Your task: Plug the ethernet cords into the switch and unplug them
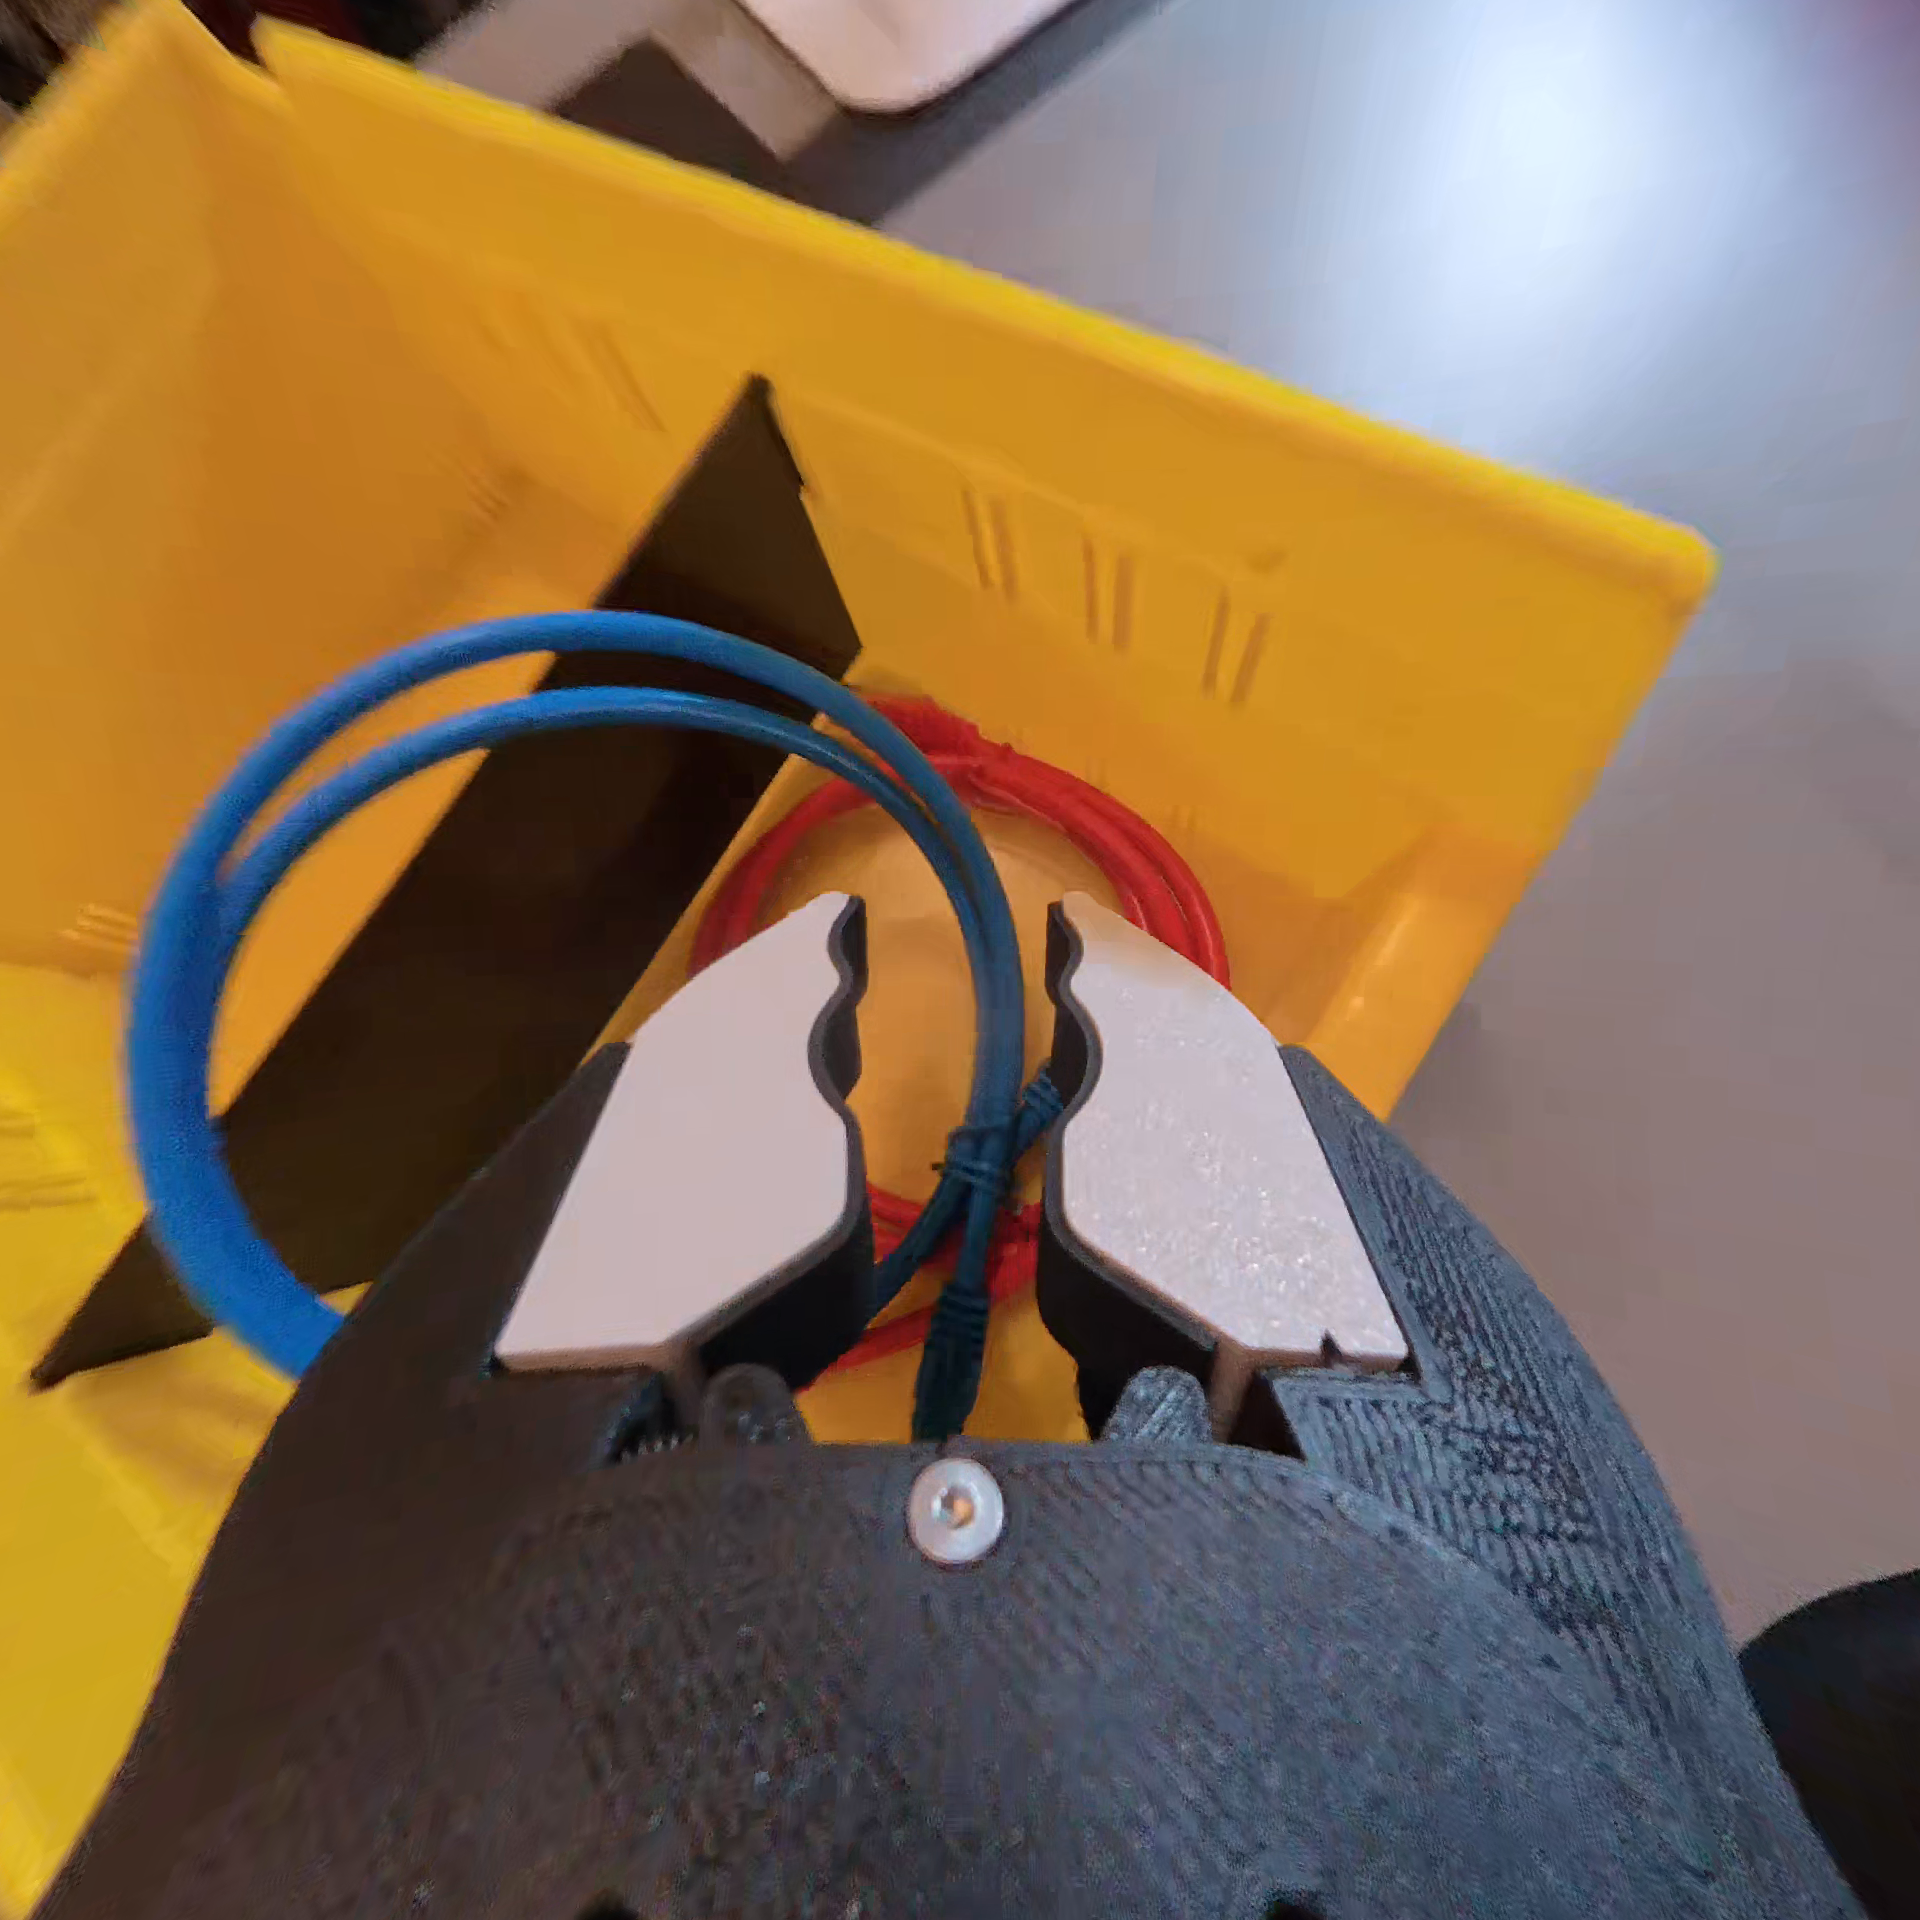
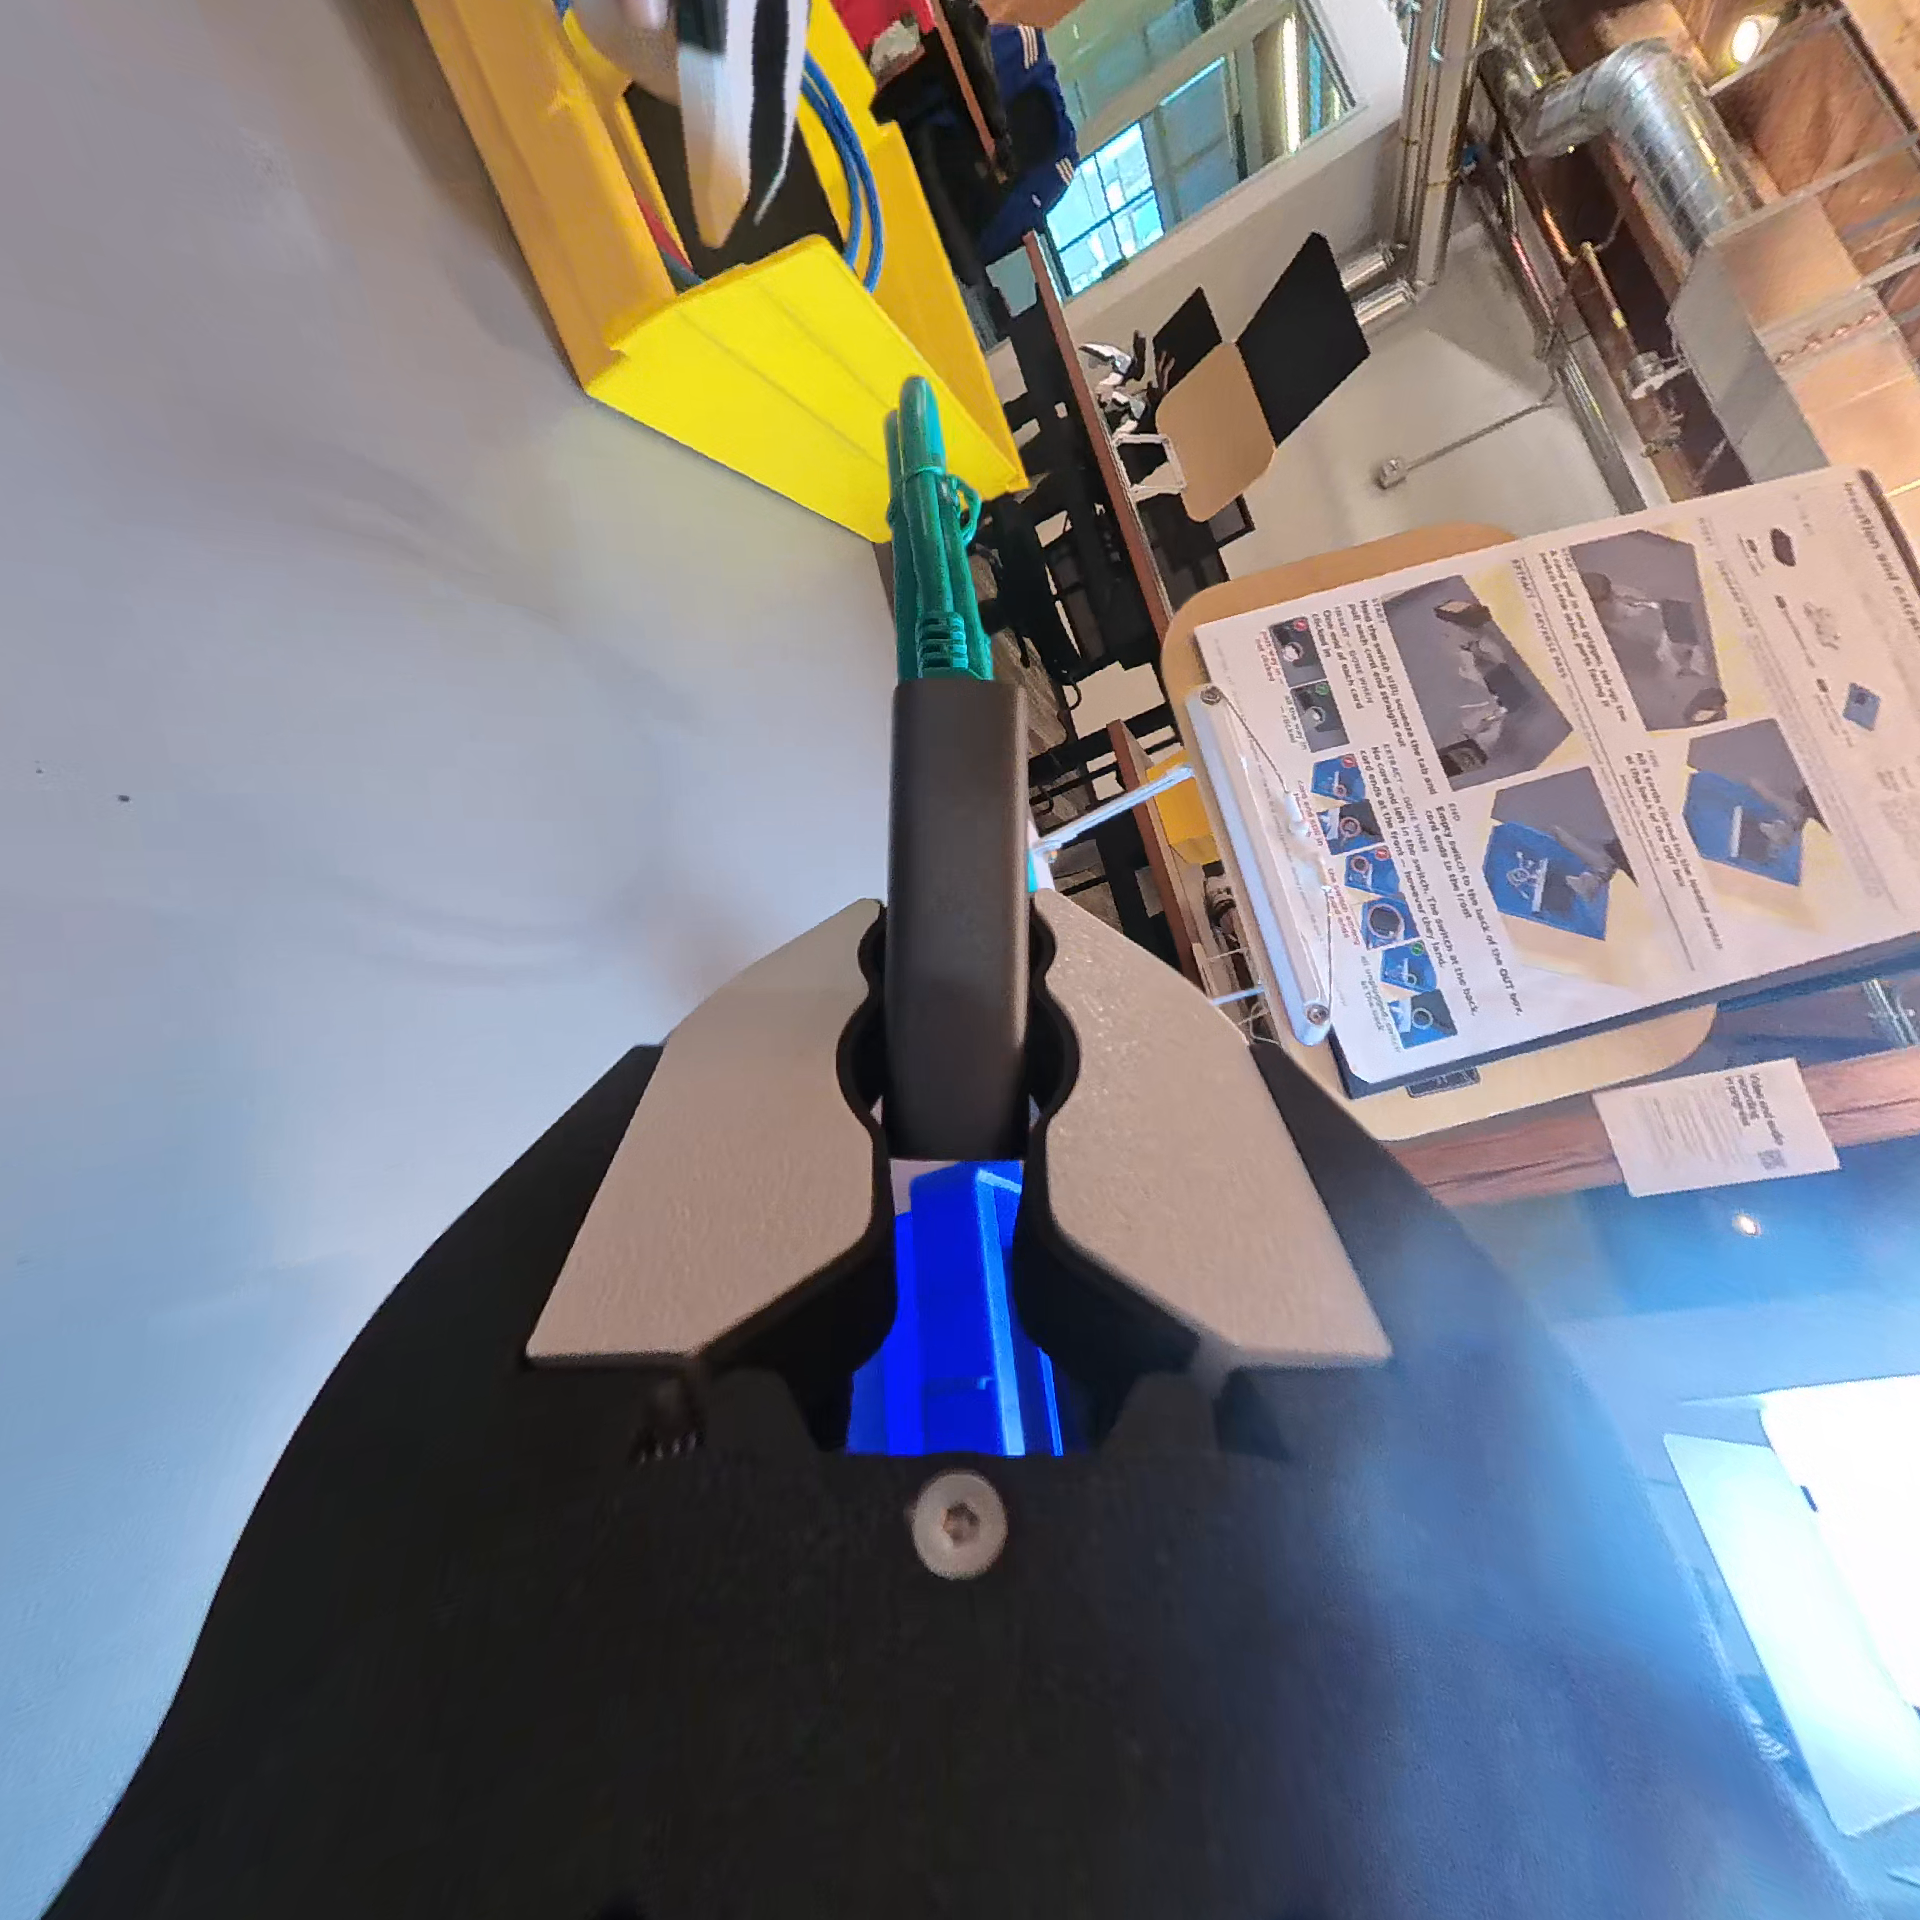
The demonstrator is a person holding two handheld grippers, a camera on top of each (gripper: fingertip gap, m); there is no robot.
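In the left wrist view my left gripper (image 1: 956, 925) is open inside a yellow bin (image 1: 312, 416). A coiled blue ethernet cord (image 1: 166, 987), bound with a twist tie, passes between the fingers and touches the right finger. A coiled red cord (image 1: 1143, 831) lies under it on the bin floor. In the right wrist view my right gripper (image 2: 956, 935) is shut on a black switch (image 2: 951, 810), held edge-on above the table. A green cord (image 2: 930, 582) with a twist tie sticks out of the switch's far end.
A black divider (image 1: 499, 987) stands in the yellow bin left of the cords. The yellow bin (image 2: 769, 364) sits on the white table (image 2: 312, 727) beyond the switch. A blue bin (image 2: 956, 1330) lies below my right gripper. An instruction board (image 2: 1558, 779) stands to the right. The tips of one gripper are about 35 centimetres away from the tips of the other.
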